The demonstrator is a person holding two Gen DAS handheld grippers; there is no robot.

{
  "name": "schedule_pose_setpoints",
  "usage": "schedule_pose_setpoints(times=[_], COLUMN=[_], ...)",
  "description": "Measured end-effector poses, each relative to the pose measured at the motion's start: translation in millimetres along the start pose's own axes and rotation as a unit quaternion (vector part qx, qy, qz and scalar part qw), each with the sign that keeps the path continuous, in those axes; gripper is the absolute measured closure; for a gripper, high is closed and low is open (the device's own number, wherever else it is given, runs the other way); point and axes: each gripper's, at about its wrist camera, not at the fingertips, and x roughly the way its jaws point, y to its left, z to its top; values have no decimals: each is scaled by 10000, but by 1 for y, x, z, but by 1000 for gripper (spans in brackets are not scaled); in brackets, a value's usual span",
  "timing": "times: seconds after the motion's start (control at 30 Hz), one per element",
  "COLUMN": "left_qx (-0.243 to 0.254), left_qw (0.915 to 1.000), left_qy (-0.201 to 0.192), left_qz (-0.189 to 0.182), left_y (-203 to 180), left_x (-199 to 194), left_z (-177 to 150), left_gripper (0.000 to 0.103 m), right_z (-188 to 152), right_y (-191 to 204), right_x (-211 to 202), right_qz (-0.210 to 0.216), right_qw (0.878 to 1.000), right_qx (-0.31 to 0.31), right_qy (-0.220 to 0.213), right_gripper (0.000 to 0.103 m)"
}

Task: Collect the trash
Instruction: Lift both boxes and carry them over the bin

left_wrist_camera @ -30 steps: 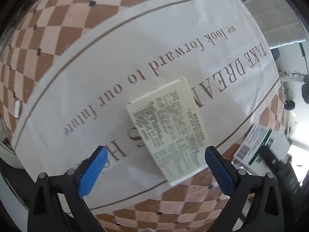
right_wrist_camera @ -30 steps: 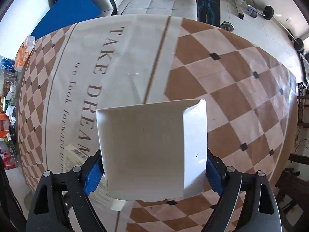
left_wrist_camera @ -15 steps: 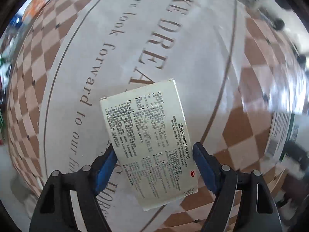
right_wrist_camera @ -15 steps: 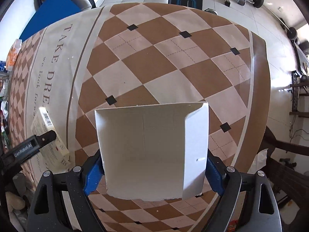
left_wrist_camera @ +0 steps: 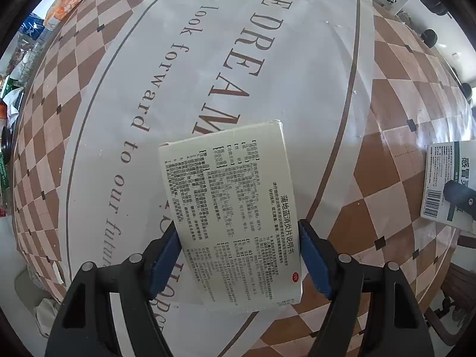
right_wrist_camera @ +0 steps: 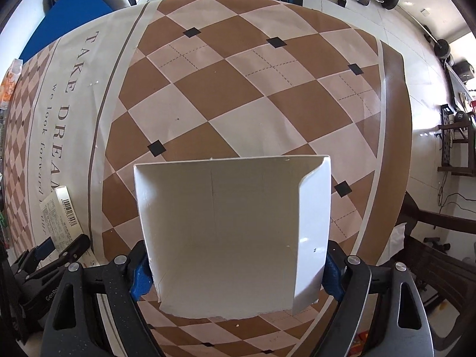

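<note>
- While the left gripper (left_wrist_camera: 239, 255) points out across the worktop (left_wrist_camera: 312, 68), its blue fingers (left_wrist_camera: 165, 253) are clenched on a cream medicine box (left_wrist_camera: 229, 205), one pad against each long edge near the box's near end.
- That box is printed with dense dark text and a small red oval mark near its lower right corner; it juts forward from the grip, over the pale band of the tablecloth (left_wrist_camera: 125, 68) with its brown lettering.
- From the right wrist view, the right gripper (right_wrist_camera: 235, 270) has its fingers (right_wrist_camera: 139, 270) pressed to both sides of a white carton piece (right_wrist_camera: 226, 226), grasping it.
- The carton piece shows a plain white face with one side flap folded up on the right and a ragged torn near edge, held above the brown-and-cream checks of the cloth.
- At the right edge of the left wrist view the same carton shows its printed side, with a barcode and a green stripe, and a dark part of the right gripper lies across it.
- At the lower left of the right wrist view the left gripper appears with the medicine box in it, barcode side showing.
- An orange-and-white packet (left_wrist_camera: 67, 1) lies at the far left edge of the worktop.
</note>
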Motion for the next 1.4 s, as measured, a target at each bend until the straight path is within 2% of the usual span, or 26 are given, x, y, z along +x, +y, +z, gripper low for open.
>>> schedule_pose_setpoints(times=[0.2,0.27,0.37,0.53,0.7,0.87,1.0,1.1,1.17,1.3,1.4], left_qx=[48,41,9,-41,-84,-47,-27,-68,-169,-411,-550], left_qw=[9990,9983,9974,9952,9920,9884,9872,9882,9905,9945,9957], left_qy=[-434,-577,-724,-943,-1176,-1397,-1429,-1346,-1181,-683,-300], left_qz=[54,50,-63,-249,-457,-589,-701,-729,-679,-685,-681], left_y=[-1,-2,4,39,75,116,146,166,180,200,208], left_x=[-42,-55,-76,-105,-116,-134,-137,-124,-109,-68,-28], left_z=[-31,-29,-52,-94,-123,-187,-253,-299,-331,-384,-413], left_gripper=[29,29,29,29,29,29,29,29,29,29,29], right_z=[-17,-26,-44,-89,-143,-225,-316,-384,-423,-502,-543], right_y=[14,20,31,58,78,101,116,126,131,141,145], right_x=[-15,-22,-34,-63,-97,-129,-141,-136,-123,-78,-43], right_qz=[60,84,125,375,638,739,818,895,982,1043,975], right_qw=[9997,9995,9988,9967,9933,9892,9869,9864,9867,9908,9918], right_qx=[-18,-65,-149,-151,-138,-275,-337,-395,-463,-622,-797], right_qy=[-215,-306,-460,-700,-955,-1233,-1346,-1318,-1208,-592,-220], right_gripper=[16,16,16,17,17,17,17,17,17,17,17])
